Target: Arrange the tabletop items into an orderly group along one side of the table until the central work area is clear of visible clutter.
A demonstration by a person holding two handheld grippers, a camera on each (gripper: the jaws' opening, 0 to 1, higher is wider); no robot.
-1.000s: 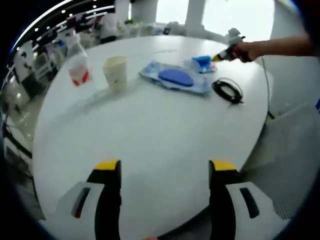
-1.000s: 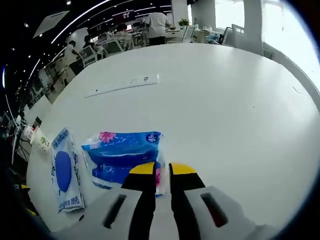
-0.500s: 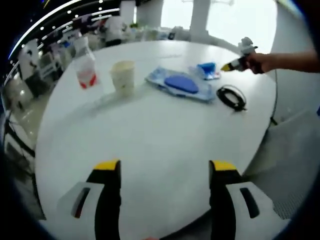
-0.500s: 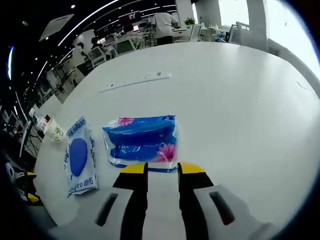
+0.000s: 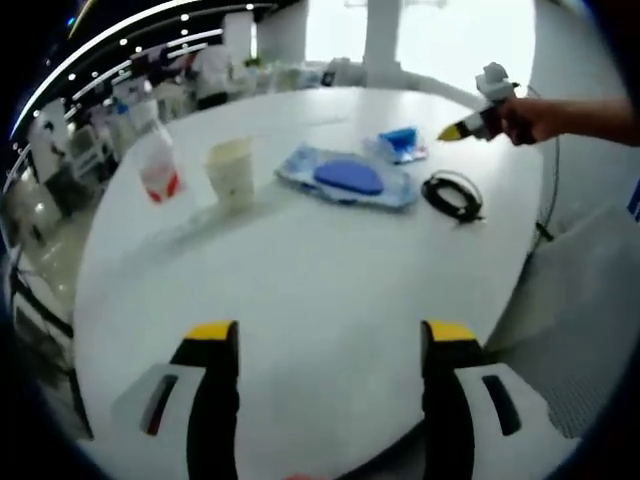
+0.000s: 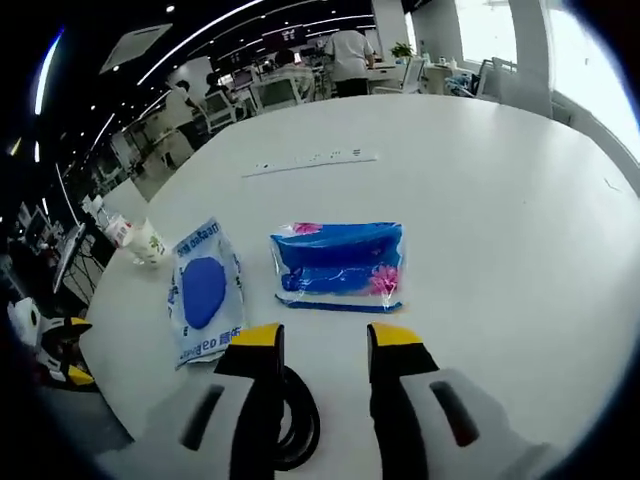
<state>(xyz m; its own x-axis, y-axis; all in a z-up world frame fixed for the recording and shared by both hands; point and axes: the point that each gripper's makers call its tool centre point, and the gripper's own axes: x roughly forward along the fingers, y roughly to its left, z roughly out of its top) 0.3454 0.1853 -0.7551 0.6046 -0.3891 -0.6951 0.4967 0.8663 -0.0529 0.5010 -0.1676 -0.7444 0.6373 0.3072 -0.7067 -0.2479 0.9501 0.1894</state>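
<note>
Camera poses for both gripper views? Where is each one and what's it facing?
Left gripper view: rides the open left tool, low at the round white table's near edge, facing across it; the right tool and a person's hand show far right.
Right gripper view: rides the open right tool, above the black coiled cable, facing back across the table.
Shared: blue-and-white flat pouch, blue tissue pack, cream paper cup, cable.
</note>
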